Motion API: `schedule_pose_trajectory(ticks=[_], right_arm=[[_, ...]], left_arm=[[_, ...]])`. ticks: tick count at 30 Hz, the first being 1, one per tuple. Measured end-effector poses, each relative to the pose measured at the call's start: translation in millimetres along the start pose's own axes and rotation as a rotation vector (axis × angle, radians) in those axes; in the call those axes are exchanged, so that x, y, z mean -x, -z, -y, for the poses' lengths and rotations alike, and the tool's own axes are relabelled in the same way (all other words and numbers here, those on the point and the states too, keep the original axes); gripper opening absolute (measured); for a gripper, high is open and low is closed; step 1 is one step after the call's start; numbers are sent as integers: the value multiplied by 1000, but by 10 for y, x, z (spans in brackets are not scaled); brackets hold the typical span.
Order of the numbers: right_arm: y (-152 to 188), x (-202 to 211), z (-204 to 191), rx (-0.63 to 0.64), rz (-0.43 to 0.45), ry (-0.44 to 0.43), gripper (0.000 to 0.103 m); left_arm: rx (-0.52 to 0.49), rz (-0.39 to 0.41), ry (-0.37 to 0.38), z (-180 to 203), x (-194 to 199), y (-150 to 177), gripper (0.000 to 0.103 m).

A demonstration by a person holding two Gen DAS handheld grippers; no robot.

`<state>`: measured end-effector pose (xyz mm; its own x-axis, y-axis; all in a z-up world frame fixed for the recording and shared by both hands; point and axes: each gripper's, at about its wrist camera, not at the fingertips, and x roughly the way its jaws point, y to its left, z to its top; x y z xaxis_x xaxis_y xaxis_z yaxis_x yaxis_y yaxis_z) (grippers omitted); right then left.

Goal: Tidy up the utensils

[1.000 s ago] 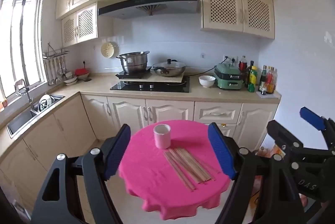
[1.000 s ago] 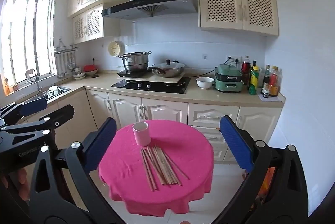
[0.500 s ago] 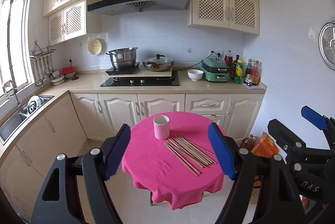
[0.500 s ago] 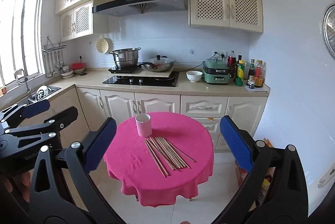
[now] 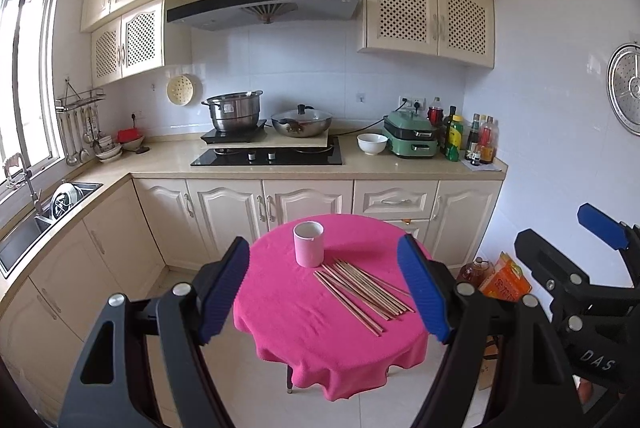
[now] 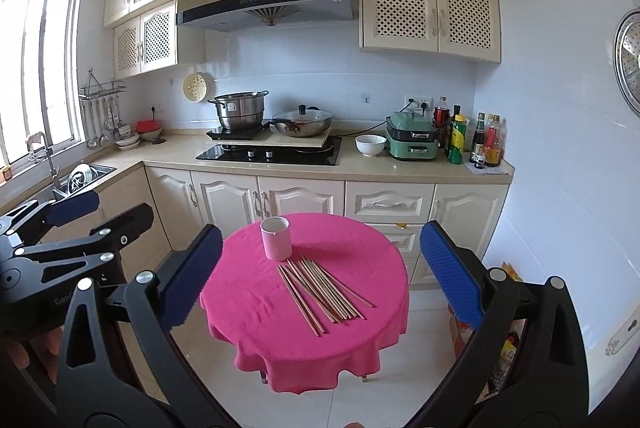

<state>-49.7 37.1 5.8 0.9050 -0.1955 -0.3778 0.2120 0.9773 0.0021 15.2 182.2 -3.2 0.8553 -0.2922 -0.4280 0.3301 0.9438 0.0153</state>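
Observation:
A pink cup (image 5: 308, 243) (image 6: 275, 239) stands upright near the far edge of a small round table with a pink cloth (image 5: 280, 312) (image 6: 256, 304). Several wooden chopsticks (image 5: 362, 288) (image 6: 322, 292) lie loose in a fan just in front and to the right of the cup. My left gripper (image 5: 326, 292) is open and empty, well back from the table. My right gripper (image 6: 320, 276) is also open and empty, equally far back. Each gripper shows at the edge of the other's view: the right gripper (image 5: 600, 268), the left gripper (image 6: 60, 228).
Kitchen cabinets and a counter (image 5: 240, 172) run behind the table, with a hob, a steel pot (image 5: 234, 110), a wok, a white bowl and bottles. A sink (image 5: 40, 224) sits left. Bags and a bottle (image 5: 500, 276) stand on the floor right of the table. White tiled floor surrounds the table.
Both grippers have pulled back and risen from the table, so the table, cup and chopsticks look smaller and farther away. Both stay open. Nothing on the table has moved.

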Motion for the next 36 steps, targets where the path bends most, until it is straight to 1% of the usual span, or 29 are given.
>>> schedule_pose_trajectory(ticks=[7,18,30,36], right_arm=[[-19,-13,-6,-3,-7,-3,97],[-7,-32,-26,-4,-17,-5,97],[-52,-99,-46,-4,-31,-1,97],[-89,-197,-108,2,-42,4,97]], left_arm=[[-8,-1,-2,67,-20,22,75],[-6,-8,2,-7,-44,-14,75],[-6,-21,7,-37,-171,-32,75],[-4,-28,7,-50,-265,-24,75]])
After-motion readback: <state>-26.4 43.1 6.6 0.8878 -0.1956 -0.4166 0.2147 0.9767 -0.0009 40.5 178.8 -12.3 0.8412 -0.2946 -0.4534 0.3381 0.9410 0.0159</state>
